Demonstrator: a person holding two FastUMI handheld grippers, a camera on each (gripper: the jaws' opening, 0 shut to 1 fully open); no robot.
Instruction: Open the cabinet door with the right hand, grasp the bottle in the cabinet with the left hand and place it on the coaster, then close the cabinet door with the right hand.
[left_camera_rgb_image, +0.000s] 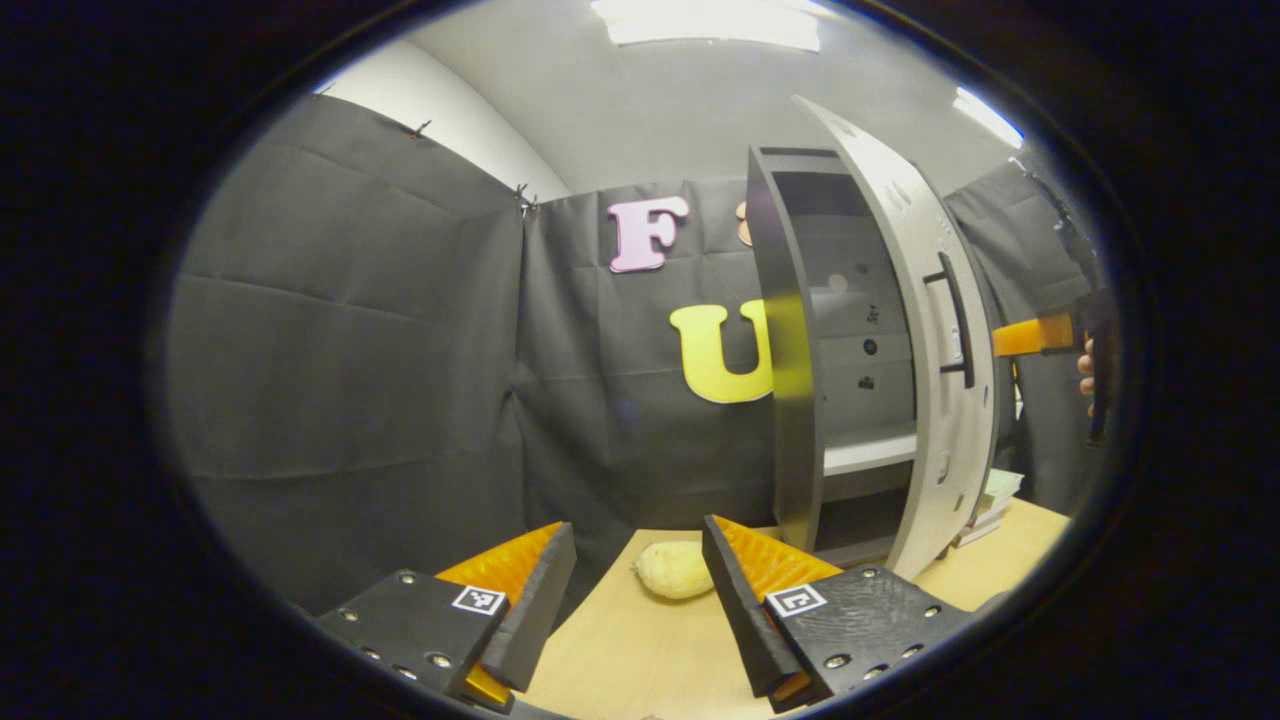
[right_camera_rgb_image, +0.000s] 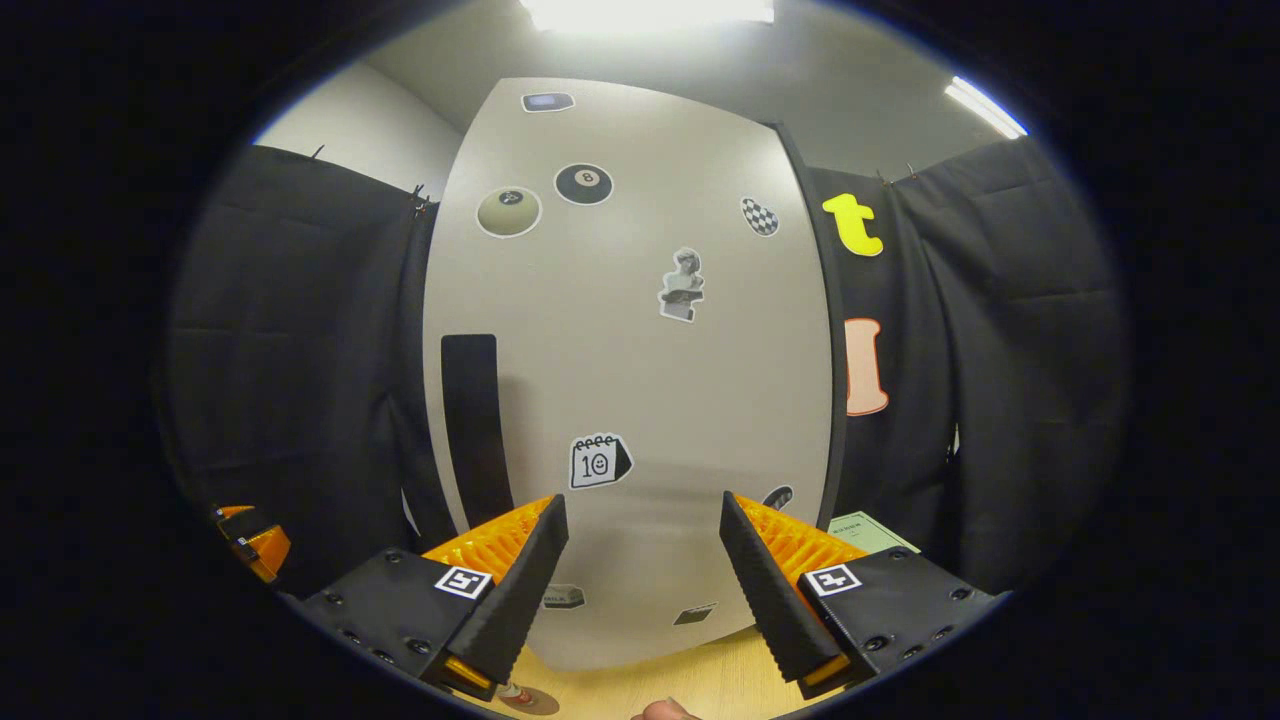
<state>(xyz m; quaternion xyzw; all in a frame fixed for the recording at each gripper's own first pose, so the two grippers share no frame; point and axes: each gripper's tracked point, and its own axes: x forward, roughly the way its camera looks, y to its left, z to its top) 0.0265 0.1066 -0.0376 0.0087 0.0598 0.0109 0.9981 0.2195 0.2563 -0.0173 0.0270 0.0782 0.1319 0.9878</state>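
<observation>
Jaws: both grippers spread wide, nothing between them; left gripper (left_camera_rgb_image: 640, 600), right gripper (right_camera_rgb_image: 645, 575).
Door: door (right_camera_rgb_image: 640, 350) faces the right gripper, handle (right_camera_rgb_image: 478, 430) to its left; in the left gripper view it stands ajar, cabinet (left_camera_rgb_image: 790, 350) interior partly exposed.
Bottle: can't spot it; visible shelf (left_camera_rgb_image: 868, 455) looks bare, lower bay dark.
Coaster: not made out; a pale lump (left_camera_rgb_image: 675, 570) sits on the table (left_camera_rgb_image: 640, 660).
Why: door prob. swung out to give the left gripper access.
Pose: left gripper low over the table, aimed at the cabinet gap; right gripper level, square to the door.
</observation>
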